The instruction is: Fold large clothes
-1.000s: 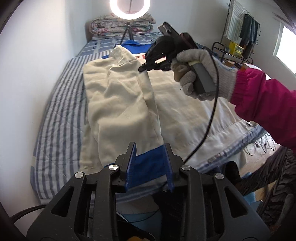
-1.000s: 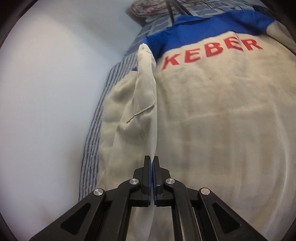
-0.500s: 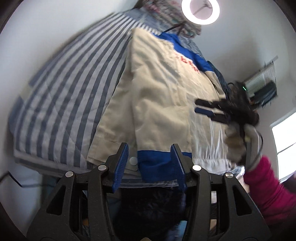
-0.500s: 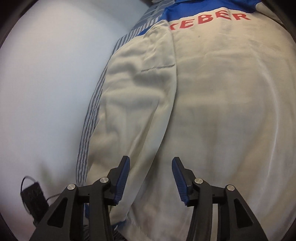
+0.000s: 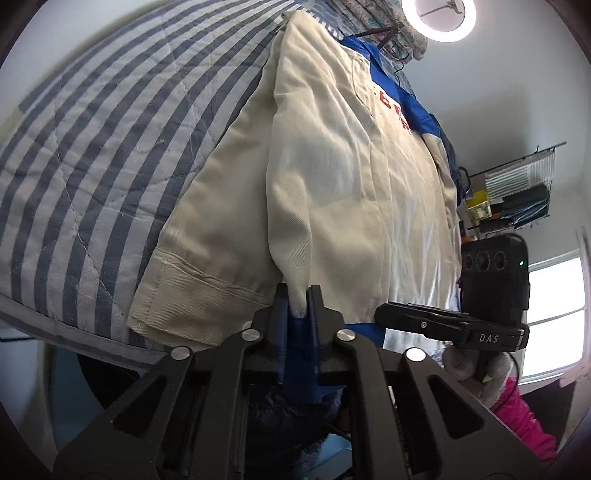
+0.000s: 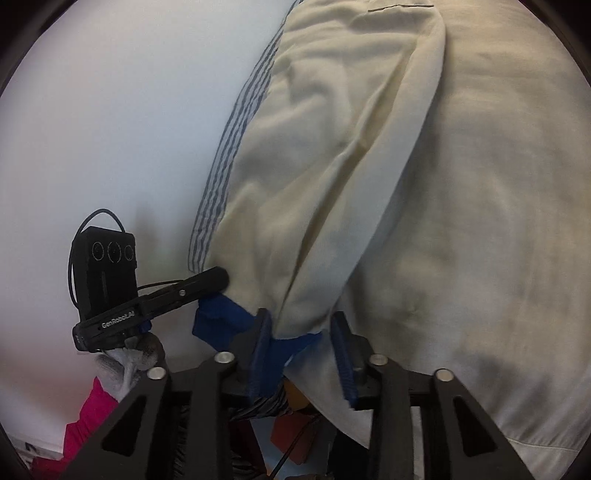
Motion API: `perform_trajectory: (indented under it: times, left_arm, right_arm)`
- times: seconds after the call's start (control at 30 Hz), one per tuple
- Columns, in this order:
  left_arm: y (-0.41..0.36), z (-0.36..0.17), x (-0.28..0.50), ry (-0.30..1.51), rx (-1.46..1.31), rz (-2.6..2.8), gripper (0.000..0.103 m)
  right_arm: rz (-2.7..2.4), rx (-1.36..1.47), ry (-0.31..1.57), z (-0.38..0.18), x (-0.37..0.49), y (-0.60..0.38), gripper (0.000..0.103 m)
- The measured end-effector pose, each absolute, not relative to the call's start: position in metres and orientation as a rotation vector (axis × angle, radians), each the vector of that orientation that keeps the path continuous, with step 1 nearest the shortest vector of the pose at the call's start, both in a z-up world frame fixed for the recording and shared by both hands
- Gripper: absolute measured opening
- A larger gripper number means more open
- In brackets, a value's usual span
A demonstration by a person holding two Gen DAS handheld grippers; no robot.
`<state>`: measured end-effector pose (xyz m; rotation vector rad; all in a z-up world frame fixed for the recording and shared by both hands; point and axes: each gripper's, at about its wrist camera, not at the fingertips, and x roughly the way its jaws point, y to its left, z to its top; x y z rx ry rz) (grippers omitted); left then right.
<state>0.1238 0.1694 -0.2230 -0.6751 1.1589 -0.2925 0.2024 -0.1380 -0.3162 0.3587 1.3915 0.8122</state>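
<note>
The left gripper (image 5: 298, 306) is seen clamped on the lower end of the folded-in sleeve (image 5: 295, 206), just where the cream cloth meets its blue cuff (image 6: 218, 323); a second ago its jaws stood apart around that cuff, and half a second ago they were wider still, so the pinch is newly made. The right gripper (image 6: 301, 334) is seen with its jaws part-way apart and closing, the cream sleeve end and a strip of blue trim lying between the pads, which do not yet appear to press on the cloth; a second ago this gripper was shut on the raised sleeve fold higher up, and half a second ago it was wide open above the laid cloth. From this it is judged that the sleeve has been laid along the body of the jacket (image 5: 369, 192) and that both tools have been brought to its near end, so that the next fold can be taken from there. In the left wrist view the right gripper is held just beside the left one at the bed's near edge by a gloved hand (image 5: 476, 373). The jacket itself is spread flat on the striped bedspread (image 5: 110, 147), its blue shoulder panel and red lettering lying toward the far end under the ring light (image 5: 437, 18).
</note>
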Motion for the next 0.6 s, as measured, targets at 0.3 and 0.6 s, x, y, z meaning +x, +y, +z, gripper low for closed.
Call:
perform_trajectory:
  times: [0.3, 0.6]
  left_arm:
    - [0.176, -0.183, 0.108, 1.032, -0.564, -0.216, 0.003]
    - [0.174, -0.235, 0.111, 1.177, -0.502, -0.17, 0.004]
  right_arm:
    - [0.883, 0.302, 1.325, -0.281, 0.193, -0.101, 0.009]
    - [0.813, 0.175, 1.4, -0.313, 0.184, -0.089, 0.007]
